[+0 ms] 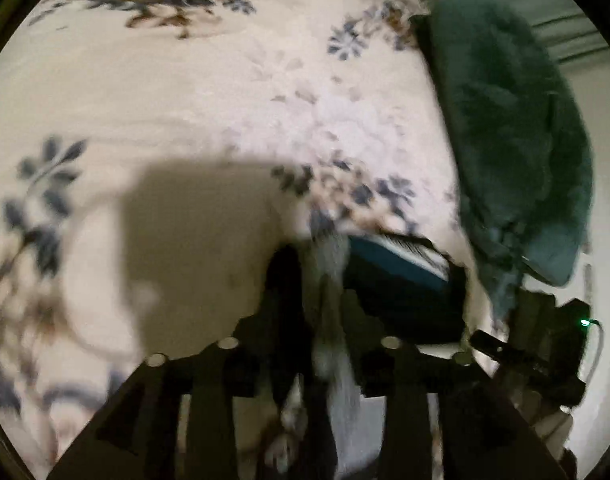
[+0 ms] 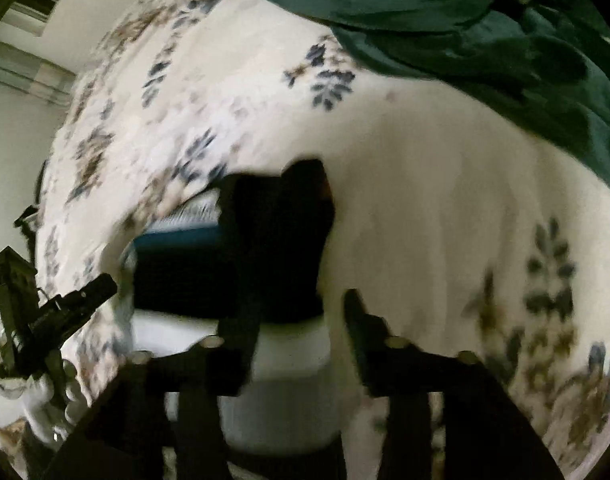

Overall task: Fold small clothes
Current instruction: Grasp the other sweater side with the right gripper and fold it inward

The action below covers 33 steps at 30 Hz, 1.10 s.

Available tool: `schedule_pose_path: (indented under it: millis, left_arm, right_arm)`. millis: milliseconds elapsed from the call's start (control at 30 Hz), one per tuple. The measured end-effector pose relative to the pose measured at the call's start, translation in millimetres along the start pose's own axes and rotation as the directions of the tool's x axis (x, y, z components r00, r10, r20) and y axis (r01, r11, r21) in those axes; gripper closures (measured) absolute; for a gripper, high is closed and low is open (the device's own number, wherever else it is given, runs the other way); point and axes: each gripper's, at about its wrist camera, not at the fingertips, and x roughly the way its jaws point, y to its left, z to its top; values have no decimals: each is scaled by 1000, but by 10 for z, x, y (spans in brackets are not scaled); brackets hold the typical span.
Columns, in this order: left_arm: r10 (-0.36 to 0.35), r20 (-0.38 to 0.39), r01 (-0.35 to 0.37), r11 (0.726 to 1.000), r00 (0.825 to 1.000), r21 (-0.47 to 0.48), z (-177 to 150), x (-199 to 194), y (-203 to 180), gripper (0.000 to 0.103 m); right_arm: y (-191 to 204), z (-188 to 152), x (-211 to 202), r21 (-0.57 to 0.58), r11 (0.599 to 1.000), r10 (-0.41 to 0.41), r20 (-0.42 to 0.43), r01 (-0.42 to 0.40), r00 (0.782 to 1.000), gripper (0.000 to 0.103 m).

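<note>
Two handheld grippers worked a small dark garment point(image 2: 209, 272) on a floral bedspread point(image 2: 425, 200). The left gripper point(image 1: 325, 300) pinched a pale fold; the right gripper point(image 2: 297, 312) stood parted, the garment touching its left finger, lying toward ten o'clock, long axis crosswise.

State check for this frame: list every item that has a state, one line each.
left gripper: jaws partly apart, pale cloth between them; grip unclear from blur.
right gripper: jaws apart, nothing clearly pinched.
dark garment: lying folded on the bedspread, teal and striped edges showing.
green blanket: bunched at the bed's edge.
floral bedspread: spread out, lightly wrinkled.
</note>
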Motion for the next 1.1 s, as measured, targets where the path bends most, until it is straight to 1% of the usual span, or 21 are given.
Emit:
schedule_pose_path:
  millis: [33, 100, 200, 233, 300, 367, 400, 433, 500, 533, 600, 633, 700, 800, 833, 867, 900, 967, 1000, 1033, 1100]
  left_arm:
    - [3, 6, -3, 1000, 1000, 8, -189, -154, 17, 59]
    - [5, -7, -5, 1000, 1000, 12, -516, -342, 72, 56]
    - [31, -101, -32, 999, 994, -3, -1194, -530, 216, 56]
    - [46, -152, -49, 999, 987, -15, -1493, -584, 298, 56]
    - [82, -225, -92, 995, 971, -35, -1919, -639, 400, 56]
    - [78, -313, -108, 991, 946, -79, -2414, -653, 508, 56]
    - [85, -354, -122, 989, 931, -85, -2613, -627, 540, 56]
    - [121, -398, -164, 984, 909, -75, -2876, -597, 571, 56]
    - [149, -467, -194, 980, 872, -51, -3254, -512, 586, 56]
    - [159, -496, -202, 979, 853, -34, -3422, -471, 581, 56]
    - [195, -536, -221, 975, 822, 15, -3659, -411, 540, 56]
    - [201, -543, -220, 975, 816, 30, -3728, -404, 529, 56]
    - [228, -544, -234, 970, 808, 60, -3876, -399, 534, 56]
    - [217, -509, -217, 974, 833, 60, -3939, -416, 518, 57]
    - [212, -481, -203, 977, 851, 71, -3947, -425, 482, 60]
    - [208, -458, -192, 978, 864, 82, -3981, -446, 465, 84]
    - [197, -443, -177, 980, 875, 88, -4023, -470, 495, 93]
    - [202, -424, -186, 979, 883, 80, -4044, -472, 471, 93]
    - [204, -411, -190, 979, 889, 76, -4055, -503, 468, 93]
    - [203, -402, -191, 979, 893, 72, -4067, -540, 480, 93]
    - [203, -396, -194, 979, 895, 63, -4116, -553, 550, 93]
  right_arm:
    - [-29, -183, -76, -3, 1000, 25, -24, -25, 999, 50]
    - [-85, -511, -177, -2, 999, 44, -65, -45, 997, 49]
    - [-243, -1221, -239, 44, 997, 77, -182, -70, 980, 49]
    - [-331, -1561, -246, 76, 994, 95, -237, -79, 967, 49]
    - [-462, -2018, -249, 121, 990, 106, -307, -72, 946, 49]
    - [-605, -2564, -230, 168, 985, 104, -389, -41, 915, 49]
    - [-667, -2859, -184, 196, 980, 115, -448, -28, 886, 49]
    - [-732, -3150, -145, 223, 975, 127, -503, -13, 855, 49]
    - [-839, -3684, -103, 248, 968, 118, -577, 35, 808, 49]
    - [-869, -3887, -96, 245, 968, 107, -604, 56, 790, 49]
    - [-903, -4152, -107, 251, 965, 104, -625, 72, 773, 49]
    - [-923, -4289, -123, 258, 963, 107, -629, 77, 770, 49]
    - [-942, -4399, -147, 260, 962, 99, -618, 84, 780, 48]
    - [-989, -4459, -153, 291, 955, 123, -558, 54, 821, 48]
    - [-991, -4473, -104, 309, 950, 140, -537, 40, 832, 48]
    - [-944, -4444, -23, 320, 947, 149, -527, 32, 837, 48]
    - [-903, -4451, 49, 329, 944, 162, -513, 19, 843, 48]
    - [-832, -4470, 173, 334, 942, 172, -496, 5, 851, 50]
    - [-786, -4440, 233, 340, 940, 175, -482, 0, 858, 59]
    - [-746, -4463, 233, 346, 938, 181, -458, -13, 870, 95]
    - [-684, -4526, 232, 339, 941, 155, -441, 3, 884, 96]
